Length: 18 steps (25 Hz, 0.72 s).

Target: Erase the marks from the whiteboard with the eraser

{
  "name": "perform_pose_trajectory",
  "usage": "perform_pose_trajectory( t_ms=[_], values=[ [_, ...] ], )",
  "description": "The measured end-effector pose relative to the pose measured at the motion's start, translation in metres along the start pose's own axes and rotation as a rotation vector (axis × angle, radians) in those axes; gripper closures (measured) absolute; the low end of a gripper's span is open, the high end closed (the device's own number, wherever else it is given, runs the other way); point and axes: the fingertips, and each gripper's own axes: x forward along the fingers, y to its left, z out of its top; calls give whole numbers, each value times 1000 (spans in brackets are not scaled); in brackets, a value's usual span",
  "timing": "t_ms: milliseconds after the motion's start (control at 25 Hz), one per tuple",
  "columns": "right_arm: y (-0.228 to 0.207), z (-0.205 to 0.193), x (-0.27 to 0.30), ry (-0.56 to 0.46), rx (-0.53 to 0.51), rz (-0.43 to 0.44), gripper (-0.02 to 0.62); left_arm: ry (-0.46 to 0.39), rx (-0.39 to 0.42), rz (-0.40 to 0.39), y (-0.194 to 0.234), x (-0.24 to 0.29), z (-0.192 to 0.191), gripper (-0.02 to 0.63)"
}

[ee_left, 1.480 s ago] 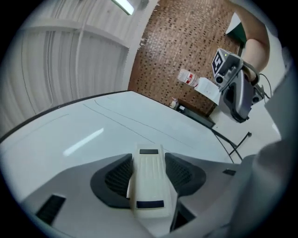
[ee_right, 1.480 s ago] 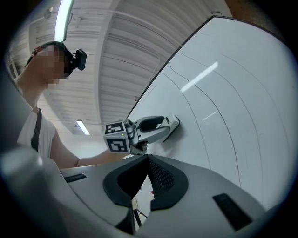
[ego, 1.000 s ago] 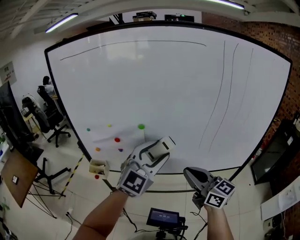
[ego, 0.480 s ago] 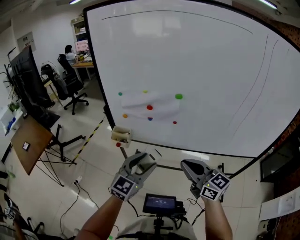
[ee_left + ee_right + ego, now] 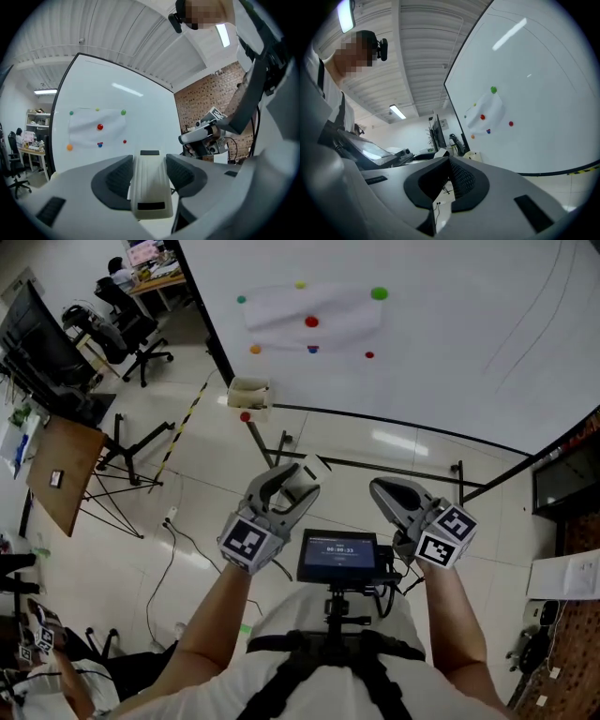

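Note:
The whiteboard [image 5: 450,343] fills the top of the head view, with thin pen lines [image 5: 525,334] at its upper right. A paper sheet [image 5: 309,307] is pinned to it by coloured magnets. My left gripper [image 5: 295,480] is held low near my chest, away from the board, shut on the white eraser [image 5: 307,472]. In the left gripper view the eraser [image 5: 149,187] sits clamped between the two dark pads, and the whiteboard [image 5: 145,122] is far ahead. My right gripper [image 5: 384,491] is shut with nothing in it; its pads [image 5: 461,180] meet.
A small beige box [image 5: 248,393] hangs at the board's lower left corner. The board's stand legs [image 5: 281,442] rest on the glossy floor. A chest-mounted screen [image 5: 339,557] sits between my arms. Office chairs [image 5: 141,324] and a wooden board on a tripod [image 5: 61,474] stand at left.
The head view has tipped downward, so the whiteboard has slid to the top. Both grippers have dropped back from the board toward my chest, the left still holding the eraser.

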Motion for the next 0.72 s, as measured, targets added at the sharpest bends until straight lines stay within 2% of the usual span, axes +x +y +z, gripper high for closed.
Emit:
perform_pose_trajectory(
  t_ms=[240,560,720],
  values=[
    [1,-14,-2,18,3,-19,578,-9,-35,8,3,-4,-8,359],
    [8,-2,-9,-13,1,-11,578,-18,-106,24,-4,-10,-16,359],
    [5,0,-5,-27,32,-12,577,-47,-106,52,7,-10,-10,359]
  ],
)
